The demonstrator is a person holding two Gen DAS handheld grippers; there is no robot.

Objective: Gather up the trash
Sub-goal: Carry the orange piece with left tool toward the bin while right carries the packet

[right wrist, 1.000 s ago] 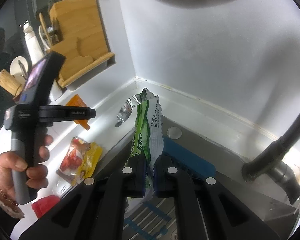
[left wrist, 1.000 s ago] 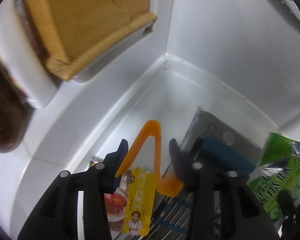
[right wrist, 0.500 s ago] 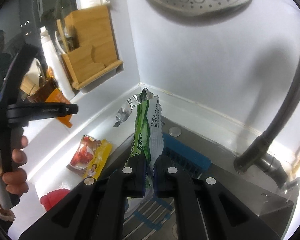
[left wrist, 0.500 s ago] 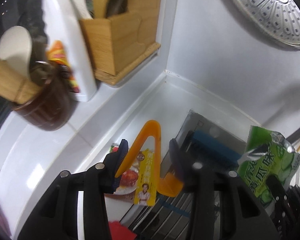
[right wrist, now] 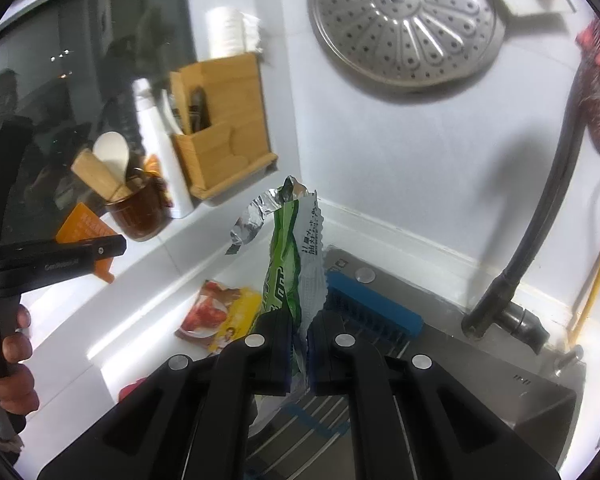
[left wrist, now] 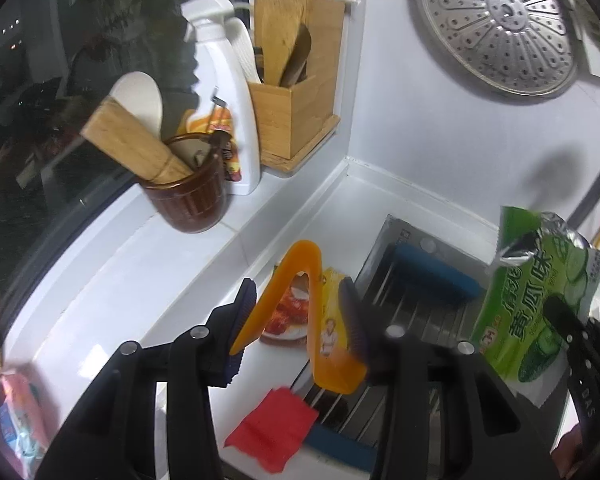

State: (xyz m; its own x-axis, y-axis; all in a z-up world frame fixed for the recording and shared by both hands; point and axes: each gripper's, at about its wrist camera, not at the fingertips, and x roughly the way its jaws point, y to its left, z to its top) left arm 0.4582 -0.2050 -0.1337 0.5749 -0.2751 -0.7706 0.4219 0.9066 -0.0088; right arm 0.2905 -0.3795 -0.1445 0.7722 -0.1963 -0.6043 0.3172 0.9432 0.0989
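Trash pickup: two pieces held, more left.
Left tongs (left wrist: 296,312) clamp folded orange plastic wrapper (left wrist: 300,280); right tongs (right wrist: 298,344) pinch green foil snack bag (right wrist: 288,264); yellow-red sachet (right wrist: 220,316) and red scrap (left wrist: 272,428) remain on white counter (left wrist: 140,272).

Spray bottle (left wrist: 236,120) beside bamboo holder (left wrist: 296,92)

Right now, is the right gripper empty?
No, the right gripper is shut on the green snack wrapper, which stands up between its pads.
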